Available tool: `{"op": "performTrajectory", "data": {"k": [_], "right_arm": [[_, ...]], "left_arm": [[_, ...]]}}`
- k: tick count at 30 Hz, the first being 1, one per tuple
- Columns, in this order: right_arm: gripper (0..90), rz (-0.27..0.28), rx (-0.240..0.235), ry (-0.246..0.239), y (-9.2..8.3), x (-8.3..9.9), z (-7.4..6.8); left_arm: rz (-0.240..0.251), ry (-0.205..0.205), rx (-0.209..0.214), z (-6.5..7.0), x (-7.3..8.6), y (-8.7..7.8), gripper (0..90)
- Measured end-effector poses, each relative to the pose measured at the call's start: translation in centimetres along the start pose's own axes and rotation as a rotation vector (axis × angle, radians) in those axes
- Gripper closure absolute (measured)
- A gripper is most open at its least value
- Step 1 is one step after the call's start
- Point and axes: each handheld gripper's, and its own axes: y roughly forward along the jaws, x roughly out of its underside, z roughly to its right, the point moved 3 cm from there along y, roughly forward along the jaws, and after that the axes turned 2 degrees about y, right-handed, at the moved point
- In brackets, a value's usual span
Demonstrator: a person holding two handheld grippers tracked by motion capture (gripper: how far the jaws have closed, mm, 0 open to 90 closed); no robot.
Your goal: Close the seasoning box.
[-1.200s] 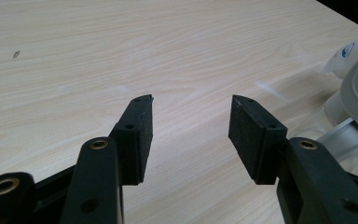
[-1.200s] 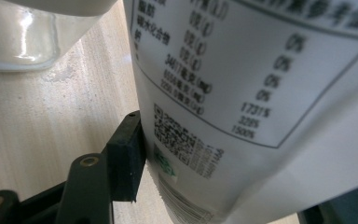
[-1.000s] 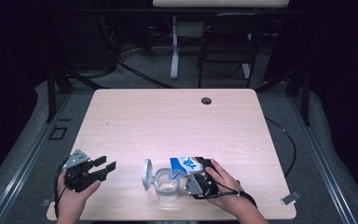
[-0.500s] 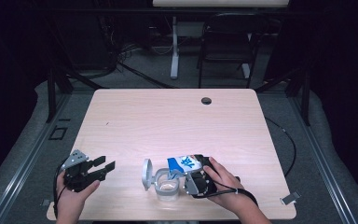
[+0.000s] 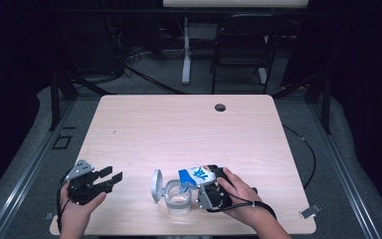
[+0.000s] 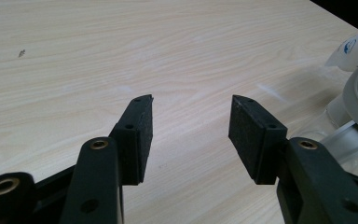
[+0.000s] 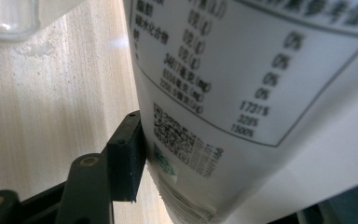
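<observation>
The right tool [image 5: 205, 188] grips a white-and-blue printed pouch [image 5: 197, 175], tipped with its mouth over the clear lidded container [image 5: 177, 198] near the counter's [image 5: 189, 129] front edge; the container's lid [image 5: 156, 185] stands open on the side away from the pouch. This looks like the pouring step. The left tool [image 5: 110, 179] rests further off beyond the lid, jaws apart and empty. Next, the pouch likely needs more tilt, kept over the container so nothing spills.

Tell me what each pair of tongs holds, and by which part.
The right tongs clamp a white-and-blue packet across its printed lower body, tipped over a clear container. The left tongs are open, holding nothing.
</observation>
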Motion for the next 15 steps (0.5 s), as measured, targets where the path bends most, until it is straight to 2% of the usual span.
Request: {"op": "performTrajectory", "data": {"k": [9, 11, 13, 15], "right_arm": [[41.1, -0.007, 0.011, -0.034, -0.06, 0.07, 0.07], [41.1, -0.026, 0.010, -0.053, -0.17, -0.02, 0.19], [41.1, -0.009, 0.008, -0.050, -0.03, -0.06, 0.13], [41.1, -0.014, 0.006, -0.053, -0.06, -0.09, 0.16]], "left_arm": [[0.000, -0.001, 0.000, 0.01, -0.01, 0.00, 50.2], [0.000, -0.001, -0.001, -0.01, 0.00, 0.00, 50.2], [-0.002, 0.001, -0.002, -0.04, 0.01, 0.01, 50.2], [-0.003, 0.000, -0.001, -0.03, 0.02, 0.02, 50.1]]}}
